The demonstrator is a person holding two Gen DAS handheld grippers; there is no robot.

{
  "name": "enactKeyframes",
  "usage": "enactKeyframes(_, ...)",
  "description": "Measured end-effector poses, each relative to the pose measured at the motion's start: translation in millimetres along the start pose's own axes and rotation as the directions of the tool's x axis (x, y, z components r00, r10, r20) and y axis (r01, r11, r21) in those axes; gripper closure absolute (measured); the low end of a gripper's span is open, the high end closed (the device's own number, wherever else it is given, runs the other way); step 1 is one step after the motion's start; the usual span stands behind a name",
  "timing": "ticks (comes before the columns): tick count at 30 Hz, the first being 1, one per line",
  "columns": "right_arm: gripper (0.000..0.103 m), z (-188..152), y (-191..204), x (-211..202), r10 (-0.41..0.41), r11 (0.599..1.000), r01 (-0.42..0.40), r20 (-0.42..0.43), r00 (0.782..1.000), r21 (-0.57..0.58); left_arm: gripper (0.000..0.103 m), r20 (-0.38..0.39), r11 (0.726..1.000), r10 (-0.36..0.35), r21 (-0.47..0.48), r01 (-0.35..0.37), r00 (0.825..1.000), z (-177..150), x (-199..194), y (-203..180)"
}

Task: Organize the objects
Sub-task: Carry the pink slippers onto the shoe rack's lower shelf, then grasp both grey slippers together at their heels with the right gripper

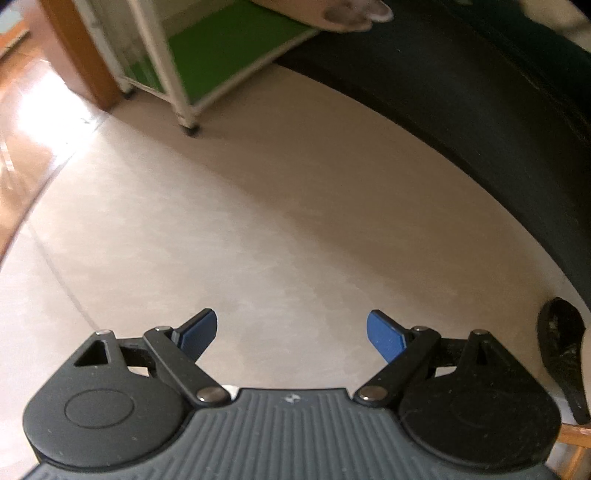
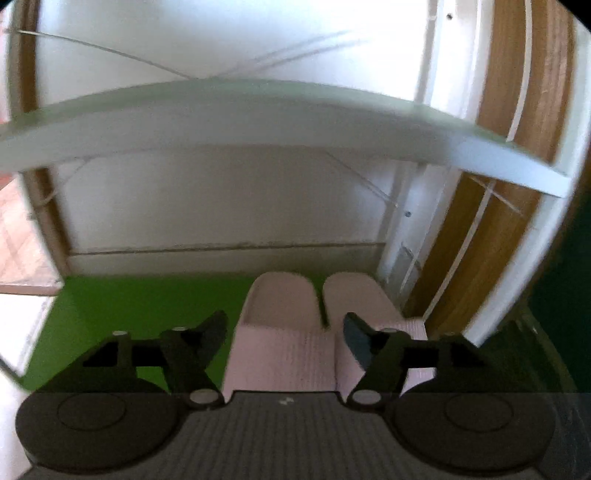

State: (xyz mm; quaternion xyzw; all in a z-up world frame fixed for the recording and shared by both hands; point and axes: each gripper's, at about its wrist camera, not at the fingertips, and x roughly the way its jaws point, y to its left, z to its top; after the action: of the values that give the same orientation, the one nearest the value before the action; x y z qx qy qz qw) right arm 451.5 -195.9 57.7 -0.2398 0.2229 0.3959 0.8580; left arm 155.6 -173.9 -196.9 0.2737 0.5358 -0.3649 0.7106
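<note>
Two pale pink slippers [image 2: 284,354] lie side by side, toes pointing away, on the green shelf [image 2: 147,306] of a white rack. My right gripper [image 2: 284,325] hovers just over their heel end, open; the left slipper shows between its fingers and the pads do not press on it. My left gripper [image 1: 291,321] points down at bare beige floor [image 1: 258,221], open with nothing between its blue pads [image 1: 384,336]. In the left wrist view the rack's green shelf [image 1: 229,55] stands at the upper left, with a blurred pinkish shape [image 1: 354,14] at its top edge.
A white shelf board [image 2: 280,114] spans the rack above the slippers, with a wall behind and a wooden frame [image 2: 480,236] to the right. A large dark mass [image 1: 480,110] fills the left wrist view's right side. A black floppy item [image 1: 561,350] lies on the floor at the lower right.
</note>
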Motion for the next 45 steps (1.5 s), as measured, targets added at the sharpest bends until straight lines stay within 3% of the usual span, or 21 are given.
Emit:
enactKeyframes(1, 0.013, -2.8, 5.0, -11.8, 0.017, 1.000, -0.017, -0.005, 1.000, -0.003, 0.015, 0.010, 1.000, 0.006, -0.014, -0.005, 1.000, -3.6, -5.8, 2.4)
enactKeyframes(4, 0.003, -13.8, 26.4, -45.7, 0.053, 0.997, -0.053, -0.005, 0.999, -0.047, 0.014, 0.041, 0.999, 0.027, -0.046, -0.025, 0.999, -15.7, -23.8, 9.3)
enactKeyframes(8, 0.003, -33.6, 59.4, -63.2, 0.080, 0.989, -0.088, -0.067, 0.995, -0.120, 0.013, 0.058, 0.996, 0.058, -0.069, -0.054, 0.997, -41.4, -49.8, 16.6)
enactKeyframes(13, 0.002, -60.8, 125.5, -118.3, 0.112, 0.961, -0.146, -0.152, 0.982, -0.233, 0.010, 0.073, 0.991, 0.101, -0.095, -0.094, 0.992, -86.5, -81.0, 28.9)
enactKeyframes(18, 0.000, -85.4, 199.6, -151.7, 0.163, 0.913, -0.245, -0.259, 0.952, -0.325, 0.010, 0.076, 0.984, 0.079, -0.165, -0.066, 0.994, -136.5, -98.4, 43.3)
enactKeyframes(23, 0.000, -98.8, 277.1, -179.1, 0.218, 0.816, -0.368, -0.354, 0.910, -0.445, 0.010, 0.059, 0.983, 0.073, -0.172, -0.062, 0.996, -185.8, -107.5, 50.8)
enactKeyframes(27, 0.001, -107.6, 344.2, -206.7, 0.268, 0.727, -0.474, -0.431, 0.862, -0.497, 0.010, 0.053, 0.974, 0.079, -0.217, -0.066, 0.995, -217.2, -108.3, 61.9)
enactKeyframes(30, 0.004, -123.7, 398.8, -227.6, 0.300, 0.624, -0.577, -0.521, 0.799, -0.527, 0.010, 0.041, 0.959, 0.101, -0.272, -0.086, 0.994, -242.9, -109.4, 74.6)
enactKeyframes(32, 0.005, -135.4, 430.9, -238.6, 0.305, 0.573, -0.622, -0.565, 0.766, -0.534, 0.010, 0.035, 0.949, 0.115, -0.300, -0.099, 0.993, -261.0, -112.6, 83.6)
enactKeyframes(34, 0.005, -147.1, 462.2, -245.9, 0.304, 0.537, -0.672, -0.627, 0.718, -0.509, 0.010, 0.036, 0.937, 0.139, -0.330, -0.119, 0.990, -273.3, -113.1, 91.0)
enactKeyframes(36, 0.005, -158.5, 487.8, -247.2, 0.301, 0.530, -0.713, -0.685, 0.664, -0.459, 0.010, 0.033, 0.923, 0.154, -0.361, -0.132, 0.988, -283.8, -115.0, 97.3)
enactKeyframes(38, 0.005, -171.2, 506.6, -243.2, 0.262, 0.550, -0.719, -0.730, 0.632, -0.425, 0.010, 0.025, 0.912, 0.160, -0.386, -0.138, 0.987, -293.1, -116.3, 102.2)
enactKeyframes(41, 0.006, -185.4, 525.1, -232.1, 0.227, 0.618, -0.691, -0.757, 0.613, -0.375, 0.010, 0.020, 0.903, 0.168, -0.405, -0.146, 0.986, -303.2, -114.6, 104.5)
enactKeyframes(44, 0.005, -190.6, 535.7, -217.9, 0.220, 0.685, -0.650, -0.757, 0.615, -0.329, 0.010, 0.017, 0.902, 0.160, -0.409, -0.139, 0.987, -307.8, -112.4, 103.0)
enactKeyframes(45, 0.005, -192.8, 535.0, -212.2, 0.217, 0.707, -0.642, -0.772, 0.597, -0.297, 0.010, 0.016, 0.902, 0.161, -0.407, -0.141, 0.987, -308.8, -111.2, 102.4)
